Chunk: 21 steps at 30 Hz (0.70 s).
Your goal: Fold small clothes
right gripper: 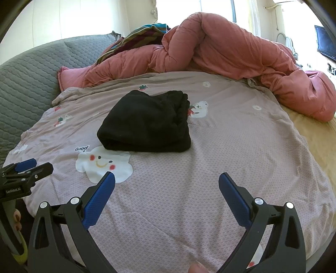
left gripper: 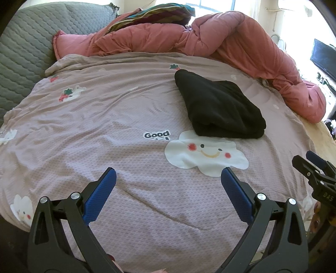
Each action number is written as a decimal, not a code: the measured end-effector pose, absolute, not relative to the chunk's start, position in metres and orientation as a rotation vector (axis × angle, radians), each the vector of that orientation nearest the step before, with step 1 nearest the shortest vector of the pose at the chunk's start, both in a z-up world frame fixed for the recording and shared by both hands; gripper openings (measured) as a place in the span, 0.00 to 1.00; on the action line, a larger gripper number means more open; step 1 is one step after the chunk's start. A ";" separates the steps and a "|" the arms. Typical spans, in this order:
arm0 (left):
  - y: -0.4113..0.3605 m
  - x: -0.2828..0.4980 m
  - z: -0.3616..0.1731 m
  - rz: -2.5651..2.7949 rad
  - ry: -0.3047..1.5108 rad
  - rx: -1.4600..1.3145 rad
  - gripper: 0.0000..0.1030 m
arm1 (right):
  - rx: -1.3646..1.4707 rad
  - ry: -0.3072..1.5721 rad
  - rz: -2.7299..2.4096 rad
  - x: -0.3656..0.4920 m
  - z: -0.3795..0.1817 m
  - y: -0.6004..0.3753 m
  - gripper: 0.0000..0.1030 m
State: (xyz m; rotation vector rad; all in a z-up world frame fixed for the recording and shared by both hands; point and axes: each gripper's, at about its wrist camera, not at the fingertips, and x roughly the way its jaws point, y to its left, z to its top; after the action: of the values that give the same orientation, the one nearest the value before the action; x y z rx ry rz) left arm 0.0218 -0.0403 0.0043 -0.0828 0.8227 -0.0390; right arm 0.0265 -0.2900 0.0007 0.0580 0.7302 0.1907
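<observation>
My left tongs (left gripper: 168, 184) stand wide open and hold nothing; the blue pads (left gripper: 100, 195) hang over the bare sheet (left gripper: 130, 105), and I cannot tell whether they touch it. My right tongs (right gripper: 167, 189) are spread just as wide, also empty, above the same sheet.

From the left wrist view, the right tongs' tips poke in at 3 o'clock, level with mine. From the right wrist view, the left tongs show at 9 o'clock, low by the bed's near edge. Both point forward across the bed, side by side and apart.

The black garment (left gripper: 218, 105) lies folded into a thick bundle on the sheet, well ahead of both tongs: at 1 o'clock from the left pair, 11 o'clock from the right. Its near edge touches the top of the cloud print (left gripper: 205, 155).

Behind it, at 12 o'clock, a pink quilt (left gripper: 231, 35) is heaped along the far side, with a striped cloth (left gripper: 151, 14) on top. A grey cushion (left gripper: 25, 52) sits at 10 o'clock.

A fingertip (right gripper: 196, 267) shows at 6 o'clock in the right view.
</observation>
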 end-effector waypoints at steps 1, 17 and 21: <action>-0.040 0.022 0.004 -0.038 0.823 -0.082 0.91 | 0.058 0.731 0.191 0.027 0.000 -0.290 0.95; -0.039 0.021 0.006 -0.026 0.826 -0.076 0.91 | 0.055 0.737 0.190 0.027 -0.002 -0.292 0.95; -0.040 0.022 0.005 -0.016 0.834 -0.069 0.91 | 0.054 0.742 0.193 0.028 -0.003 -0.291 0.95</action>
State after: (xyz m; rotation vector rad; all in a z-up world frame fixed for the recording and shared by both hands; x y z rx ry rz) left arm 0.0222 -0.0396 0.0045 -0.0687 0.8343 -0.0164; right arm 0.0285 -0.2911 -0.0032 0.0536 0.7425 0.1929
